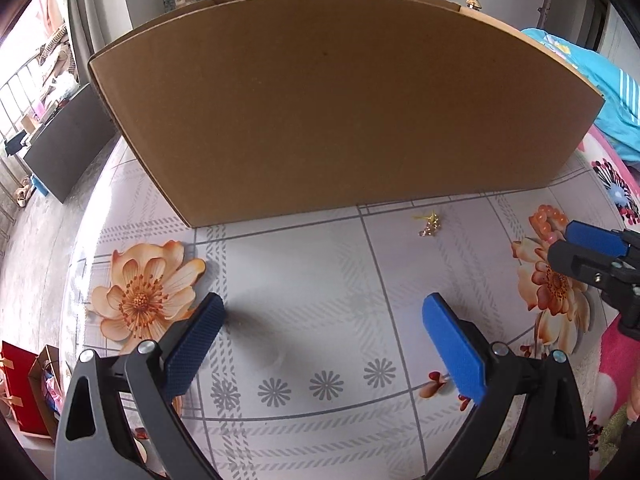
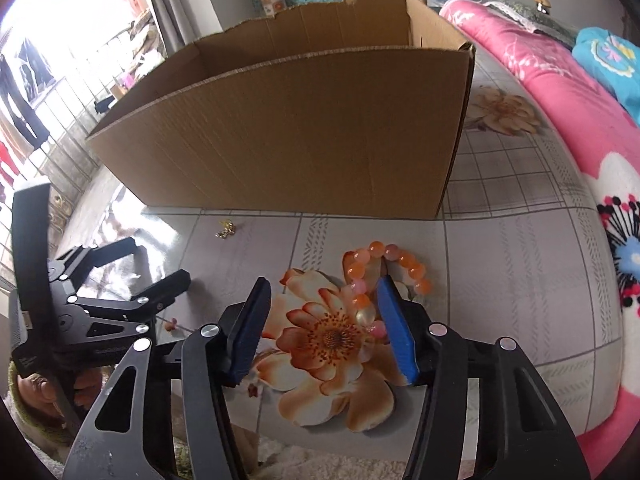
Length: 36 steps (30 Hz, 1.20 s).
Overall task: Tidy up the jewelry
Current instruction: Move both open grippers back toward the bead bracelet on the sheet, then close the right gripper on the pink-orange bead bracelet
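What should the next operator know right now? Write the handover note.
Left tongs: open, empty, over bare tablecloth.
Right tongs: open, empty, their right finger at the bead bracelet.
Small gold trinket lies on the cloth in front of the cardboard box.
Done: nothing seen boxed; box interior mostly hidden.
Left: grip bracelet, box it, then the trinket.

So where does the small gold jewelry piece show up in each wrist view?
Left wrist view: the small gold piece lies right of center on the tablecloth, just in front of the box.
Right wrist view: it lies left of center, near the box's front wall.
Shared landmark: the cardboard box directly behind it.
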Each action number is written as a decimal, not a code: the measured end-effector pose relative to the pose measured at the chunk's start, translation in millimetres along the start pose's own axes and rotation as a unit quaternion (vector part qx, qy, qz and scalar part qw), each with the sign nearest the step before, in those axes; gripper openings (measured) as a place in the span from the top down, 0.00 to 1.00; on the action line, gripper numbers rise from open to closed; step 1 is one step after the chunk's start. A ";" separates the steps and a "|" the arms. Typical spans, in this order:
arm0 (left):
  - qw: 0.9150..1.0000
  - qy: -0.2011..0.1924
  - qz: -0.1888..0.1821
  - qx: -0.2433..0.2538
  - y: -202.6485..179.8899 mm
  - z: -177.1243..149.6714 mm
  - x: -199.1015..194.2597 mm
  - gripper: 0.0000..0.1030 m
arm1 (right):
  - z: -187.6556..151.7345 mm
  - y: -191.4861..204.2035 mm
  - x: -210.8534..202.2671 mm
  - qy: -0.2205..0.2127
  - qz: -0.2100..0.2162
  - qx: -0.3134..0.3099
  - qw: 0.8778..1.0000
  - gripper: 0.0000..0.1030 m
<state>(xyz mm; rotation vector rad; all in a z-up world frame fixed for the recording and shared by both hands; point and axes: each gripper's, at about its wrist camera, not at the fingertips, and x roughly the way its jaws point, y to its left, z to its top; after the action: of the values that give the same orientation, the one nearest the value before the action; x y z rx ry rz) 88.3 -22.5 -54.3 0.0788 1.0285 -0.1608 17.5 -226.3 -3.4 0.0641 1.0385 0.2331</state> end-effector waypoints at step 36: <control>1.000 -0.018 0.002 -0.001 -0.2 -7.2 -7.1 0.05 | 22.6 1.7 5.8 0.024 -0.036 -0.042 0.998 0.69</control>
<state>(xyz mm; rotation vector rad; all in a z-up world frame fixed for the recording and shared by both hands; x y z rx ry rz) 78.6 -21.0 -51.9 0.0764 0.9923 -0.1571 39.5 -222.0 3.4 -0.0537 1.0753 0.2135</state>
